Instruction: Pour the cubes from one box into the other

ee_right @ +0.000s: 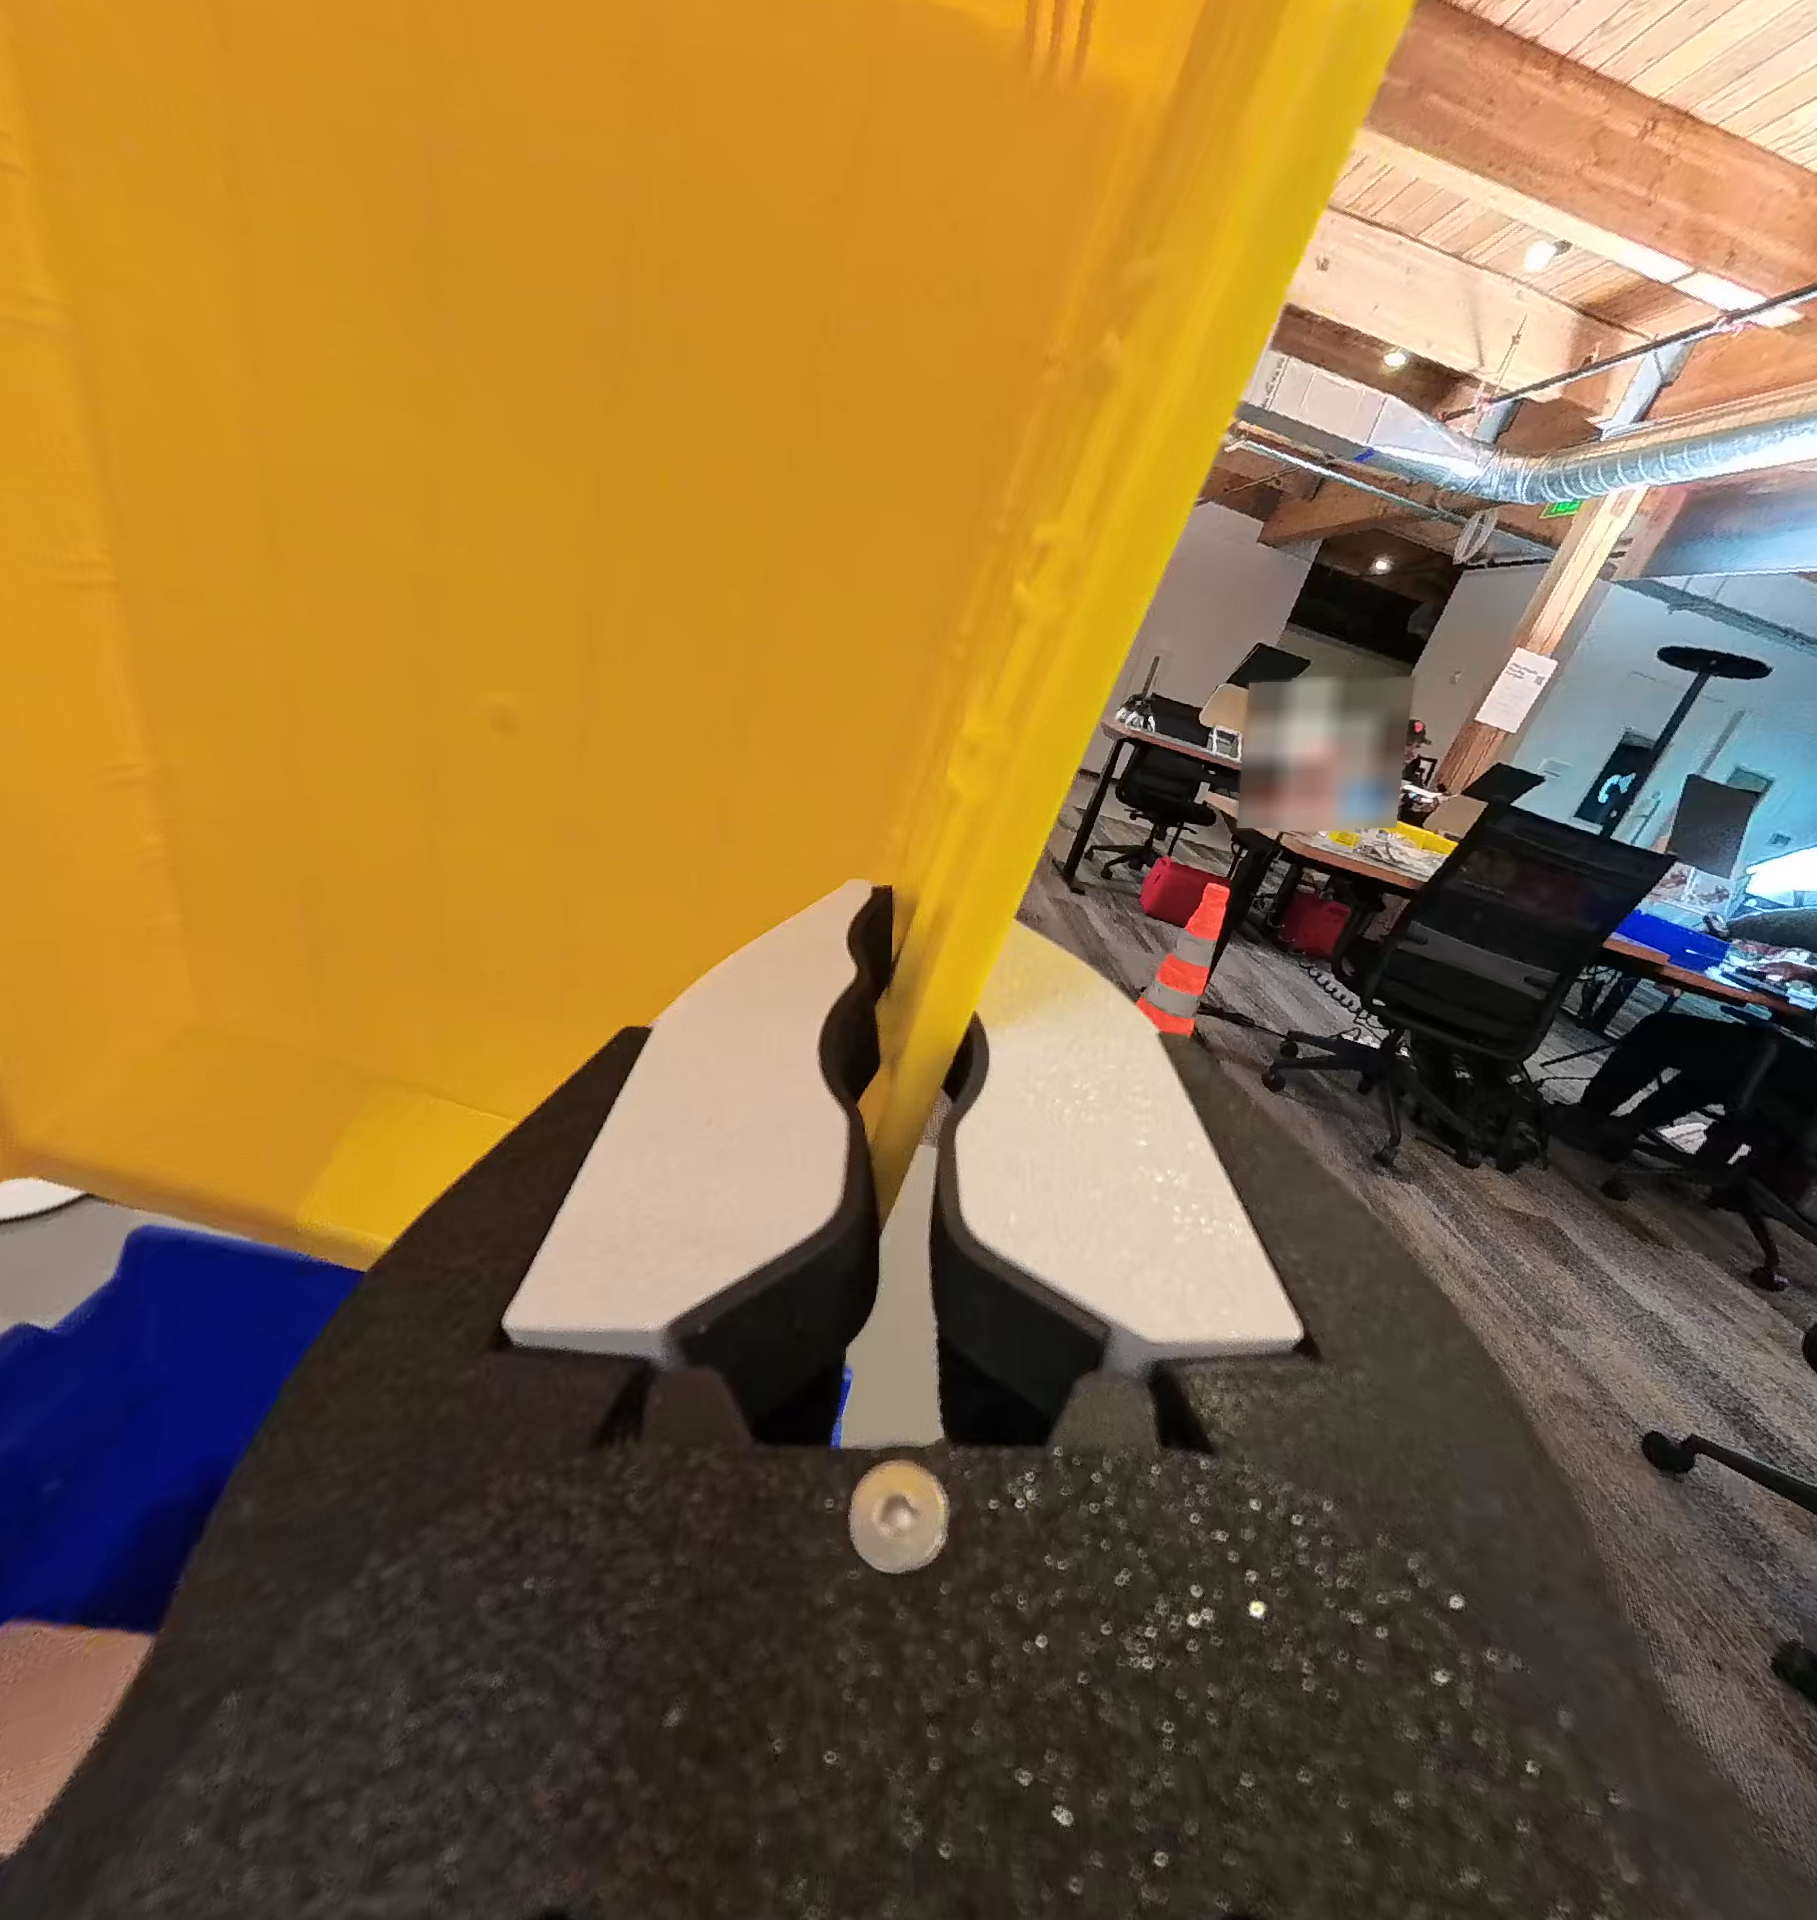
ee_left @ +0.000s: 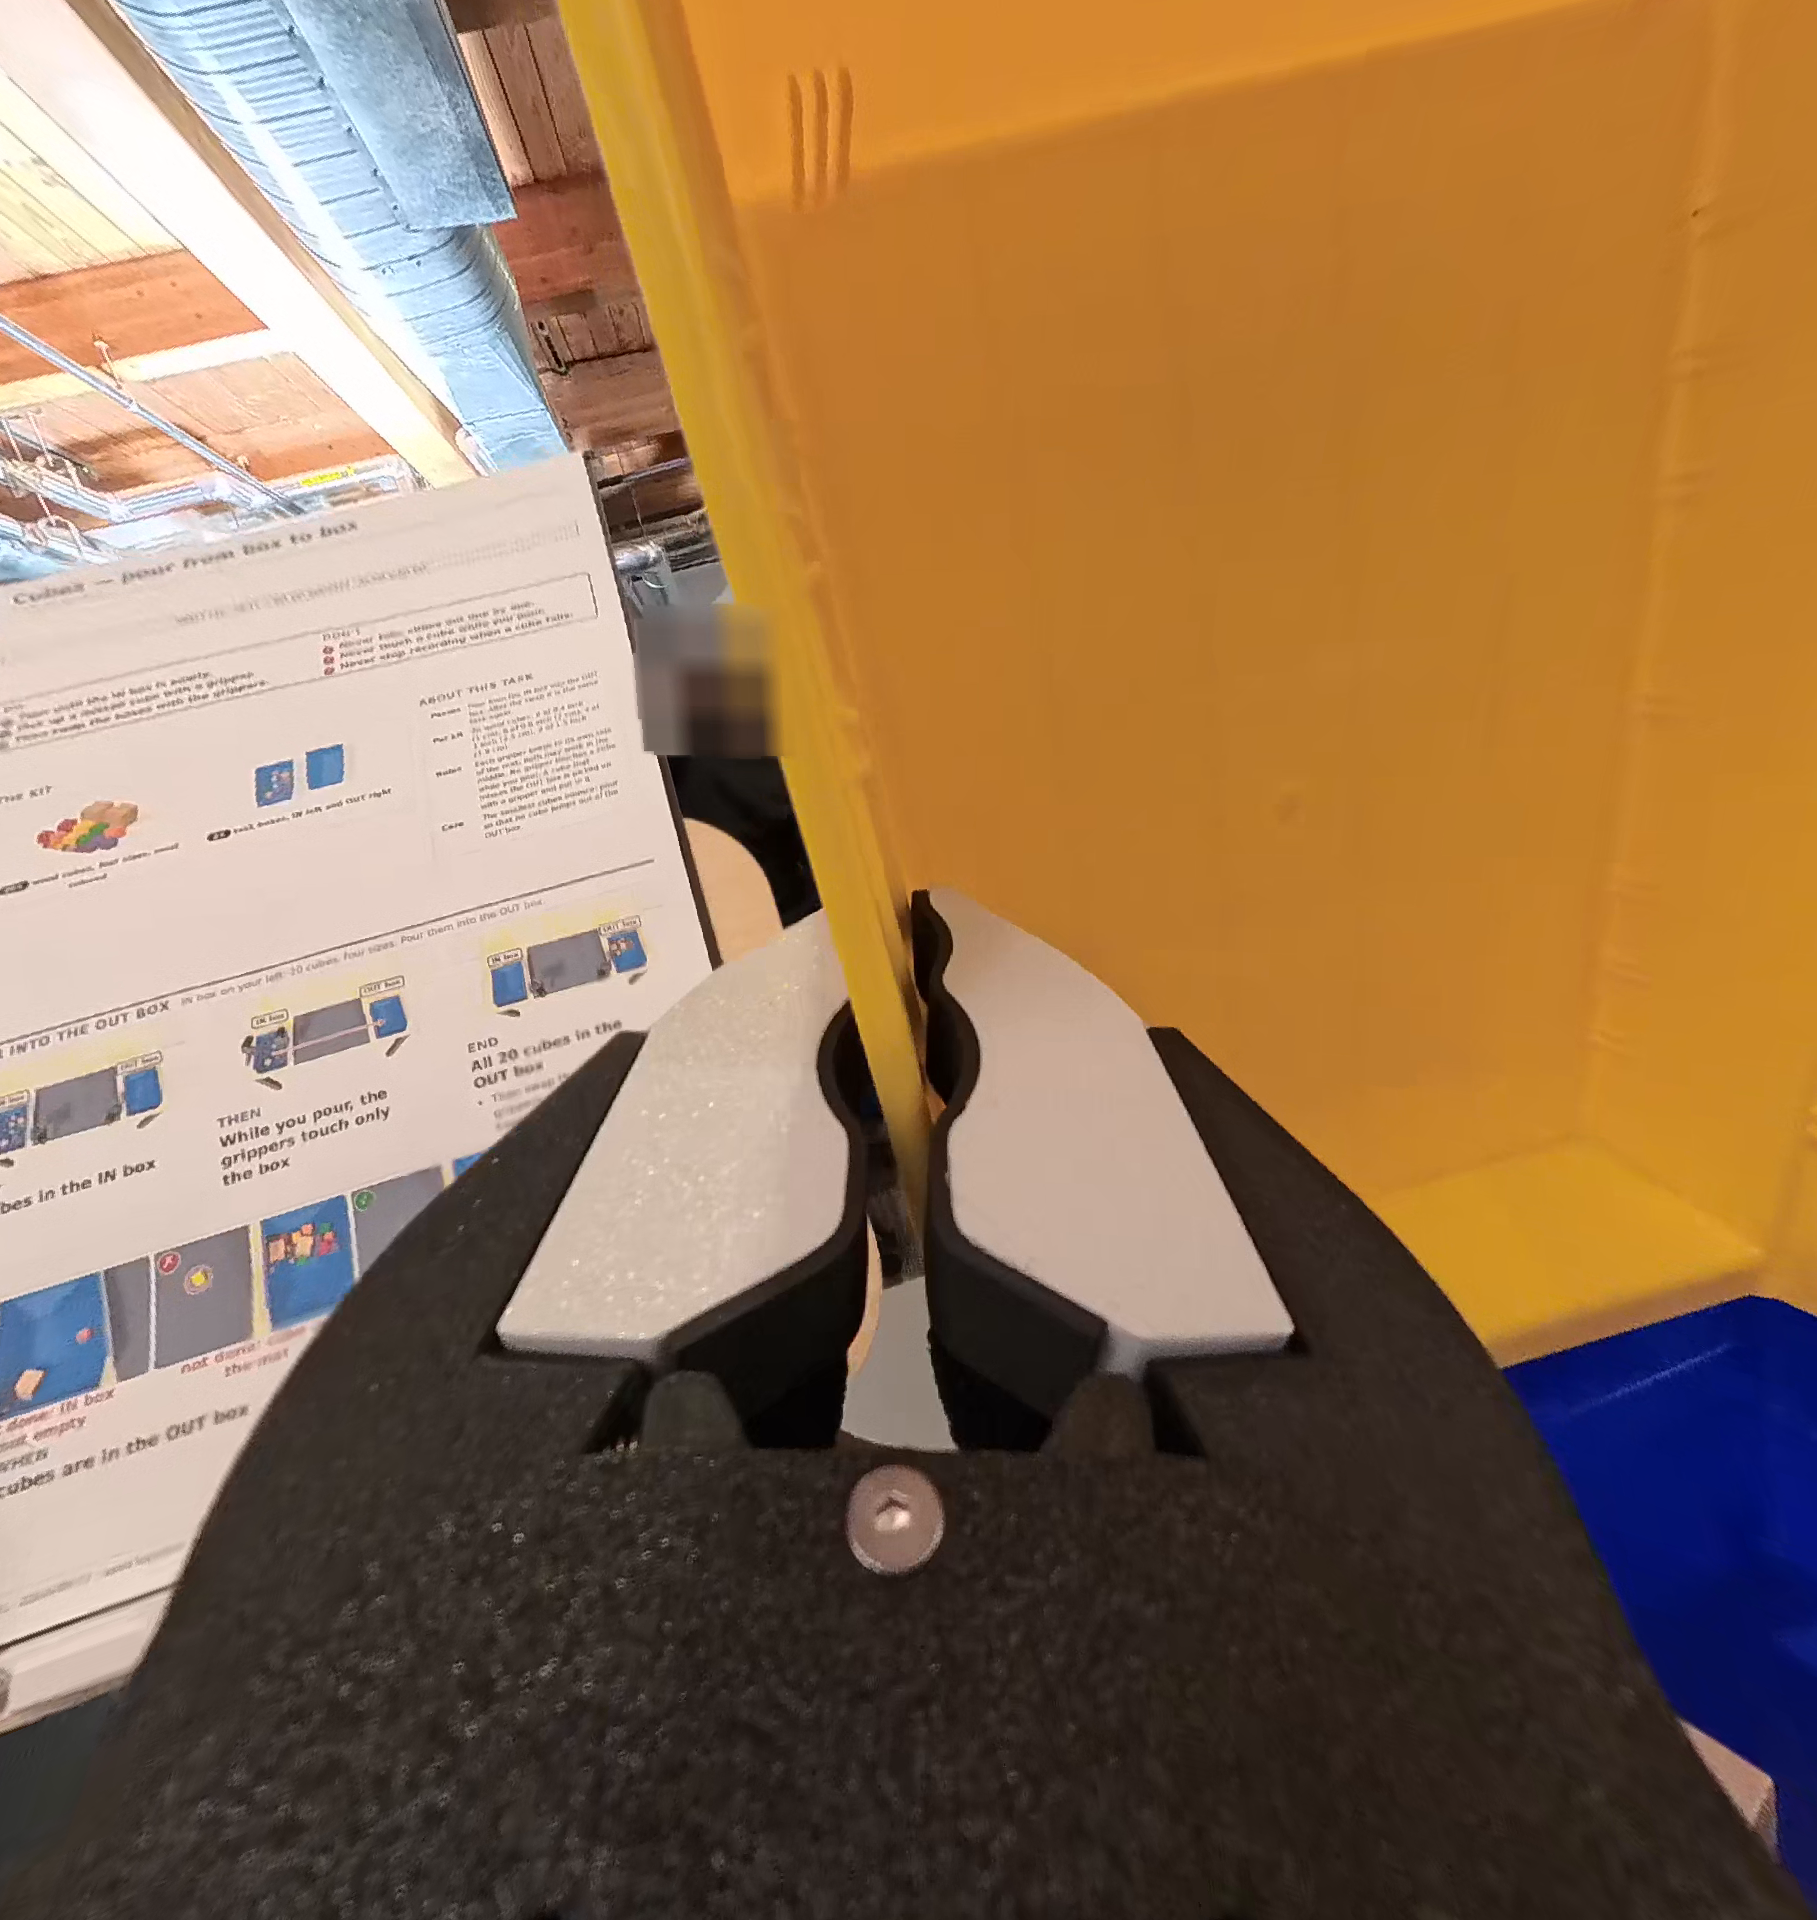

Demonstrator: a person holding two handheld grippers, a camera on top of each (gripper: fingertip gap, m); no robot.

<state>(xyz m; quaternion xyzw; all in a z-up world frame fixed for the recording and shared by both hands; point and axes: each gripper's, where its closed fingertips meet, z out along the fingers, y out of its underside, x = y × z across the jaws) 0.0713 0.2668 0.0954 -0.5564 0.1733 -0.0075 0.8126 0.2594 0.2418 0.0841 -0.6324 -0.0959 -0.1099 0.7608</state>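
In the left wrist view, the left gripper [ee_left: 899, 997] is squeezed tight on the thin side wall of the yellow box [ee_left: 1299, 623]. The box is lifted high and tipped, so I look right into its bare inside. No cubes show in it. Below it, at the lower right, sits the blue box [ee_left: 1714, 1558]. I cannot see if there are cubes in there. Off to the left stands a white paper sheet [ee_left: 291, 987] with small pictures on it. Above it are wood beams and a shiny pipe [ee_left: 384, 135].

In the right wrist view, the right gripper [ee_right: 930, 997] is clamped on the other side wall of the yellow box [ee_right: 519, 520]. The blue box [ee_right: 104, 1455] is low on the left, under the yellow one. Far off to the right are black chairs [ee_right: 1486, 987], tables and an orange cone [ee_right: 1184, 961] on the grey floor [ee_right: 1506, 1351].
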